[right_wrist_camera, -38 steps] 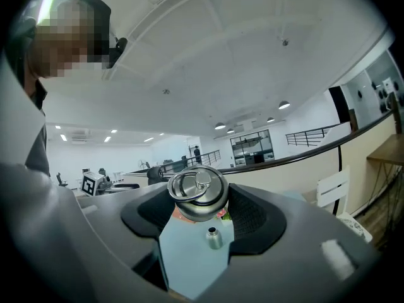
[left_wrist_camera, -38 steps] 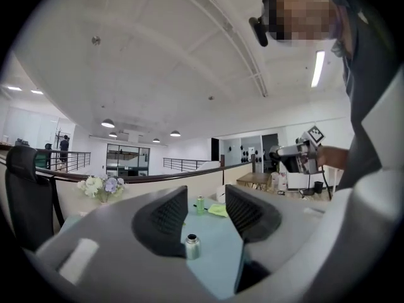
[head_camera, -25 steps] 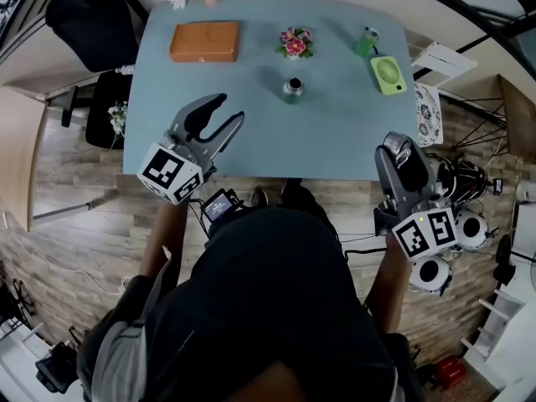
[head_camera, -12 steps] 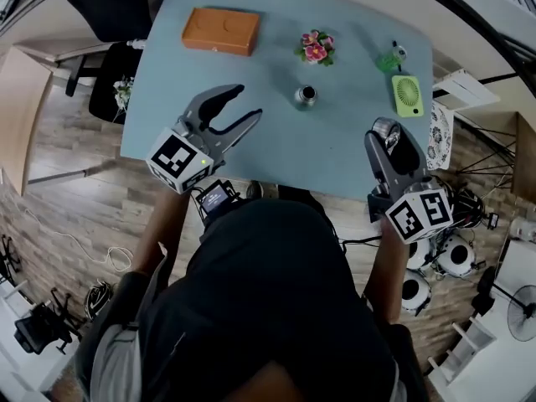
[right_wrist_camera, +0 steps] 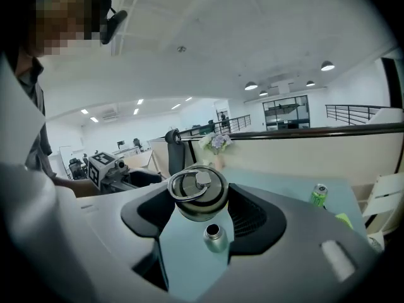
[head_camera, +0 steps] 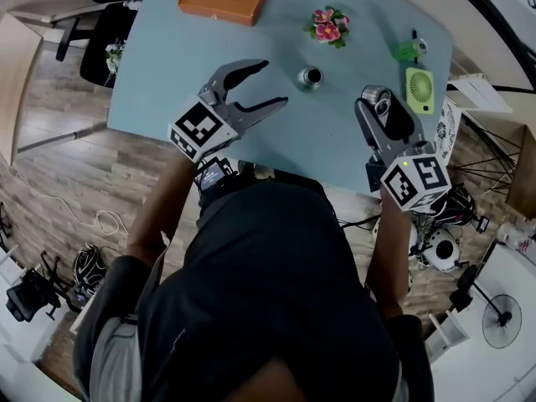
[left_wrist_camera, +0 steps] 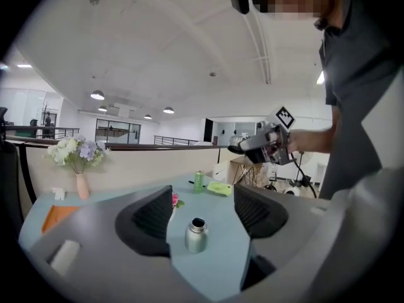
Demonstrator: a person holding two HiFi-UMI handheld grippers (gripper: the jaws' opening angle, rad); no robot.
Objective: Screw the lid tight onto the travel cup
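A small brushed-steel travel cup (head_camera: 311,77) stands upright with its mouth open on the pale blue table (head_camera: 167,65), just ahead of the left gripper (head_camera: 276,82). That gripper's jaws have just been opening, with nothing between them. The right gripper (head_camera: 378,107) clamps the round steel lid (right_wrist_camera: 197,192), ring handle on top, apart from the cup.

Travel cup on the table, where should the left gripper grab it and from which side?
Take the travel cup around its cylindrical body, below the open neck, with the left gripper coming level from the person's side; it stands upright.
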